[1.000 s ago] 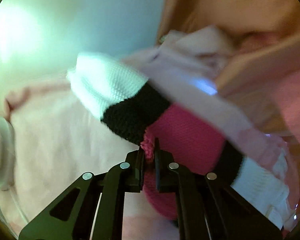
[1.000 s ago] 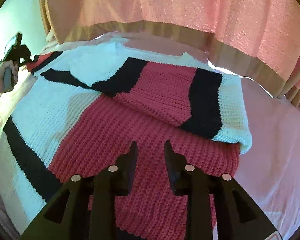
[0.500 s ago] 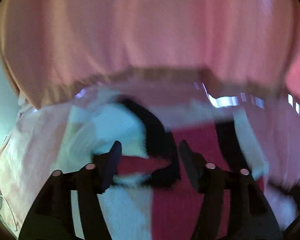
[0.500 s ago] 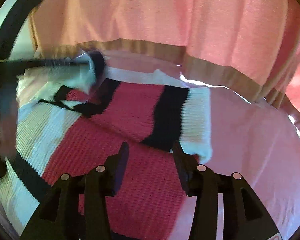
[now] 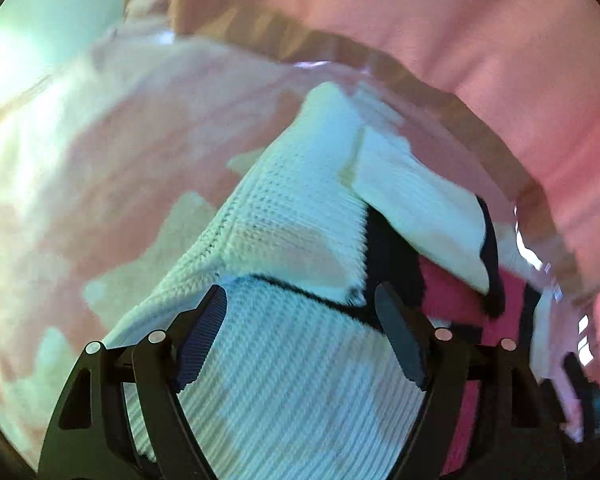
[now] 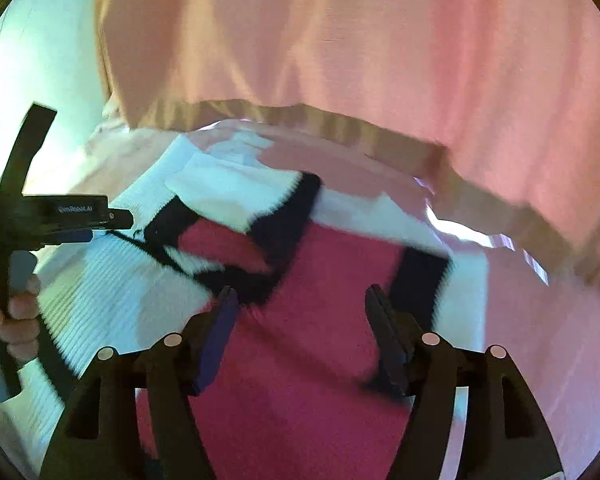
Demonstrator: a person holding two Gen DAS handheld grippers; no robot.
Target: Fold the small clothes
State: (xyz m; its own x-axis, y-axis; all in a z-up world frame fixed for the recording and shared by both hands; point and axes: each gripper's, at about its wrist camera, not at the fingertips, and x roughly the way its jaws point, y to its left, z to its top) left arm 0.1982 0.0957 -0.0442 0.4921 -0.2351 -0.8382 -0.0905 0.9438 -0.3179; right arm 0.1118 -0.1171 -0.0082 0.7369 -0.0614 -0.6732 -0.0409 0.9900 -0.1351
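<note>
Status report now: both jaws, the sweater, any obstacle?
Left gripper and right gripper: jaws opening, nothing held. Striped knit sweater flat on pink sheet, sleeves folded in. No obstacle seen.

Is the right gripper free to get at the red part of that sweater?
Probably yes: the right gripper hangs over the sweater, jaws opening and empty, nothing lying between. The left gripper is off to the side.

White, black and crimson striped knit sweater [image 6: 320, 320]; pink sheet [image 5: 120, 160]

left hand-held gripper [image 5: 300, 316] tilted downward, jaws opening, nothing pinched between them. right hand-held gripper [image 6: 300, 312] likewise opening and unloaded. person's hand [image 6: 14, 316] grips the left handle.
</note>
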